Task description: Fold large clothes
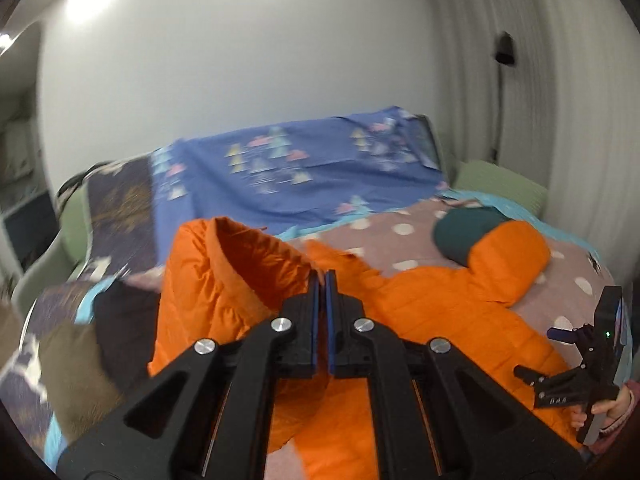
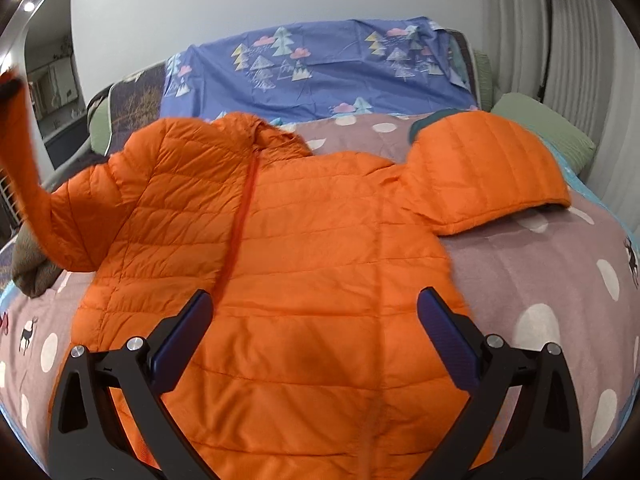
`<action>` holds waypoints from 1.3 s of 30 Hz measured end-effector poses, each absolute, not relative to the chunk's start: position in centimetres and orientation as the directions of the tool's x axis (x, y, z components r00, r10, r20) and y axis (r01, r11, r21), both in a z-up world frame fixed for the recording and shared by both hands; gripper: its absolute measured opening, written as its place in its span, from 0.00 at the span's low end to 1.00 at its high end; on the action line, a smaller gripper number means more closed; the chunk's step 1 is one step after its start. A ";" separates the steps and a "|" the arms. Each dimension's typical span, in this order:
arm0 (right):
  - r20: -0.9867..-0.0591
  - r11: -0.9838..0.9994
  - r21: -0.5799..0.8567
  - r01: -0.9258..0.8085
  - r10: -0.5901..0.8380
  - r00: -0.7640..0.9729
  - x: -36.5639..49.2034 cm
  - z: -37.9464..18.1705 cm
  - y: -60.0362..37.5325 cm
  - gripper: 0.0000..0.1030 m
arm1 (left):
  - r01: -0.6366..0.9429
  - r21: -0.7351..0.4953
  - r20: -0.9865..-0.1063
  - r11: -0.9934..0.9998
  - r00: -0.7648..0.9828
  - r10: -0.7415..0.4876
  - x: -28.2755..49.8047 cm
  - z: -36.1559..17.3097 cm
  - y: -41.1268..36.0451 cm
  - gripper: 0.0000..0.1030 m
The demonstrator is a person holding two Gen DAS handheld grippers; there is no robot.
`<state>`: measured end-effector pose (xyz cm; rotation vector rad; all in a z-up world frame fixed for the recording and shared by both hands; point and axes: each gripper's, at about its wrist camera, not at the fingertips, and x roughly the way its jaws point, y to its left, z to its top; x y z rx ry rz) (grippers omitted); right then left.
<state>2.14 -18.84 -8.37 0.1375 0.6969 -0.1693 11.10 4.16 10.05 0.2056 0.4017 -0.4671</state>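
The right gripper [image 2: 316, 336] hovers over the hem with jaws spread wide and nothing between them; the left gripper [image 1: 322, 280] has its pads pressed together on the sleeve cuff, holding it up off the bed; the orange puffer jacket [image 2: 304, 240] lies spread face-down on the dotted blanket [image 2: 520, 272], hood [image 2: 488, 168] out to the right. It looks light, soft and slippery, so seams, cuffs and hem should give the surest hold; beyond, a brown garment [image 2: 30, 268], a teal item [image 1: 460, 236], a green pillow [image 2: 544, 132] and the blue sheet [image 2: 320, 76] crowd the folding space.
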 end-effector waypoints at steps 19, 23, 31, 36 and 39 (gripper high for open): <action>-0.680 0.924 0.088 0.371 -0.216 0.700 -1.2 -10.4 -29.0 0.99 | 0.804 0.097 -0.642 0.587 0.501 -0.580 15.2 -4.8 -23.6 0.37; -0.680 0.939 0.089 0.333 -0.187 0.709 -0.1 -10.0 -29.2 0.99 | 0.751 0.126 -0.620 0.649 0.570 -0.539 14.8 -3.9 -19.0 0.37; -0.668 0.998 0.054 0.036 0.009 0.744 8.0 -8.6 -25.0 0.38 | 0.526 0.034 -0.667 0.850 0.645 -0.373 18.4 -5.9 -4.7 0.20; -0.738 0.998 0.061 -0.005 0.048 0.673 15.1 -11.1 -23.6 0.36 | 0.351 0.082 -0.702 0.933 0.685 -0.196 21.2 -9.2 1.3 0.20; -0.782 0.999 -0.006 0.054 -0.038 0.622 18.5 -13.8 -24.1 0.35 | 0.294 0.115 -0.724 0.949 0.678 -0.122 23.3 -11.3 3.6 0.18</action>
